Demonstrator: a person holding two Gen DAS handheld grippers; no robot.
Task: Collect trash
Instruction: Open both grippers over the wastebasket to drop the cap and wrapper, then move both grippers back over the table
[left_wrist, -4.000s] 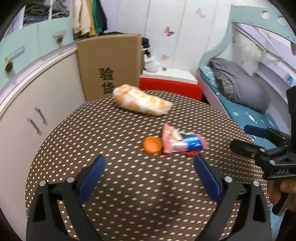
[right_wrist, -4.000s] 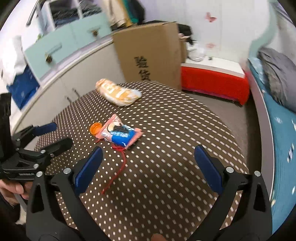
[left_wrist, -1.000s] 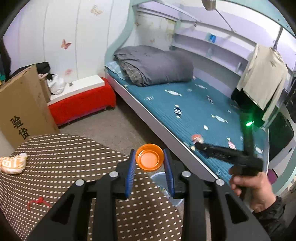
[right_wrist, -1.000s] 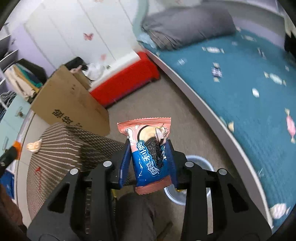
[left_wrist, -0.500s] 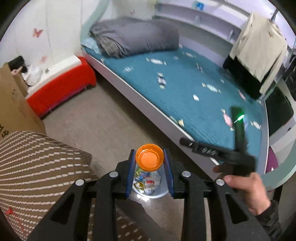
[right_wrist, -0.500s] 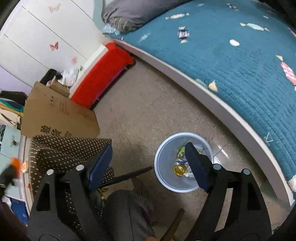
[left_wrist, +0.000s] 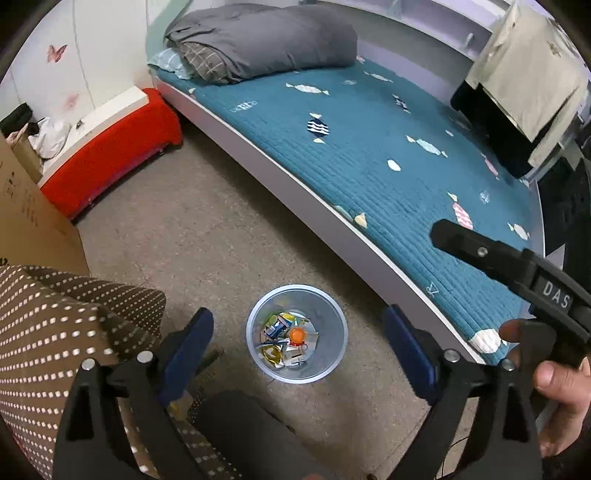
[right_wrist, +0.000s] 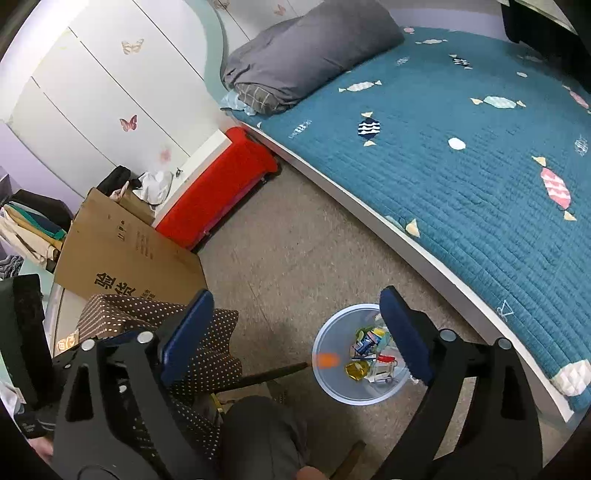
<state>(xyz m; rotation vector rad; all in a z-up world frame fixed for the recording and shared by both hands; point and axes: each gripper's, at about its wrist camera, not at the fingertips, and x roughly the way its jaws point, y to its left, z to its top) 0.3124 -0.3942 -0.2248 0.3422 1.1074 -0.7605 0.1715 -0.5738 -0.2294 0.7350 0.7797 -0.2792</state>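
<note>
A pale blue waste bin (left_wrist: 334, 321) stands on the floor by the bed, with wrappers and an orange cap (left_wrist: 297, 334) inside. In the right wrist view the bin (right_wrist: 325, 384) shows too, with the orange cap (right_wrist: 325, 359) blurred at its rim. My left gripper (left_wrist: 297, 339) is open and empty, high above the bin. My right gripper (right_wrist: 295, 328) is open and empty, above the floor just left of the bin; it also shows in the left wrist view (left_wrist: 517, 262) at the right. A blue snack wrapper (right_wrist: 364, 345) lies in the bin.
The dotted brown tablecloth (left_wrist: 48, 332) hangs at the left. A cardboard box (right_wrist: 125, 258) and a red bench (right_wrist: 218, 188) stand behind it. The teal bed (left_wrist: 388, 155) runs along the right. My knee (left_wrist: 243, 432) is below the grippers.
My left gripper has opened and the orange cap has dropped into the bin. My right gripper stays open after letting the snack wrapper go into the bin and has shifted left.
</note>
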